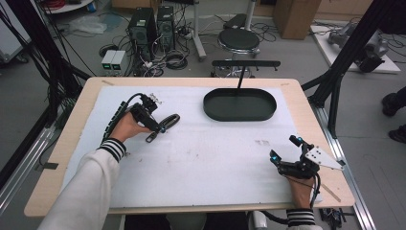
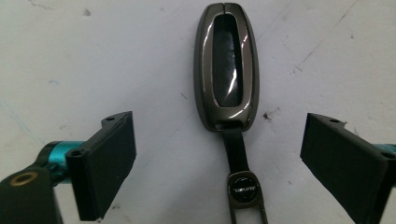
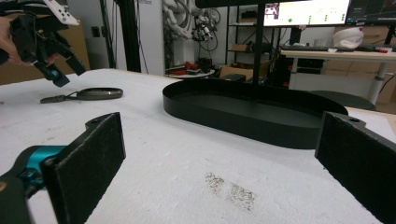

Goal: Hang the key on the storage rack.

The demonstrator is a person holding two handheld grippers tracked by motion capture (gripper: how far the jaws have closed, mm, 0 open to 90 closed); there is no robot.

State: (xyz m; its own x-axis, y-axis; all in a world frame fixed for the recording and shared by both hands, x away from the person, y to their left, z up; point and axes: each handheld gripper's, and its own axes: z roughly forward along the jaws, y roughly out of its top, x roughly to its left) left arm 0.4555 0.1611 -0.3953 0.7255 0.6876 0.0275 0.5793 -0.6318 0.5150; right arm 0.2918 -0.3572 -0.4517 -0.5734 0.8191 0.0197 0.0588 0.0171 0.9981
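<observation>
A dark glossy key fob (image 2: 226, 70) with a short strap and metal ring lies flat on the white mat (image 1: 215, 158). My left gripper (image 2: 218, 154) hovers over it, open, one jaw on each side of the strap and touching nothing. From above, the fob (image 1: 171, 120) sits at the mat's left, under the left gripper (image 1: 160, 128). My right gripper (image 1: 285, 148) rests open near the front right corner, nothing between its jaws (image 3: 219, 154). That view also takes in the fob (image 3: 95, 94) and the left gripper (image 3: 56, 70) farther off.
An empty black oval tray (image 1: 239, 117) stands at the back centre of the mat; its wall (image 3: 252, 123) faces the right gripper. Dark specks (image 3: 231, 189) mark the mat. Black frame posts (image 1: 340, 62) flank the table. A stool (image 1: 238, 40) and computers (image 1: 143, 26) stand behind.
</observation>
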